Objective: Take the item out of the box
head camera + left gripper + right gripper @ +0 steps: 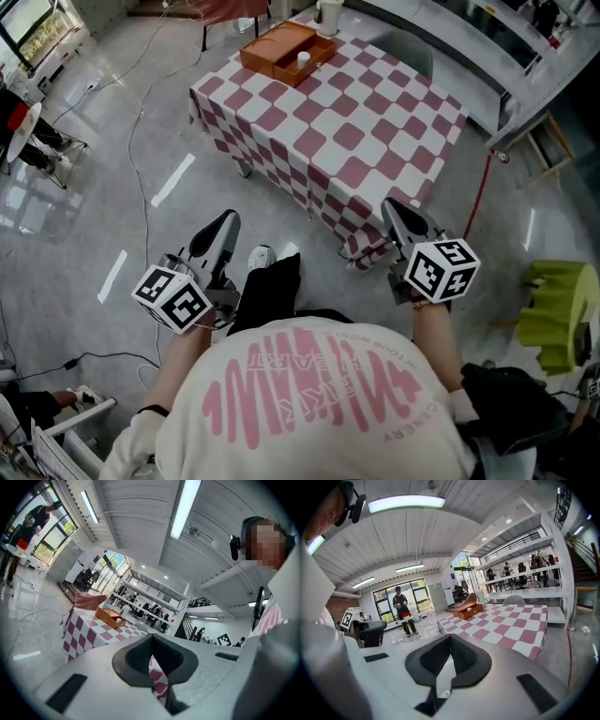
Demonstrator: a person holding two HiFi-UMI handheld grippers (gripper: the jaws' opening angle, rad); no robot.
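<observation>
both the left gripper [217, 234] and right gripper [405, 225] are fully closed, holding nothing; the box [272, 47] with its white item [304, 59] lies well ahead on the table [375, 141]. arriving closed, we would shove the box

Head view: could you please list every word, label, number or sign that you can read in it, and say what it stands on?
On the shirt: pink lettering, seen upside down, too stylised and blurred to read.
On the left cube of the left gripper: black-and-white square markers, no words.
On the right cube of the right gripper: the same, no words.
On the box on the table: no label visible.
</observation>
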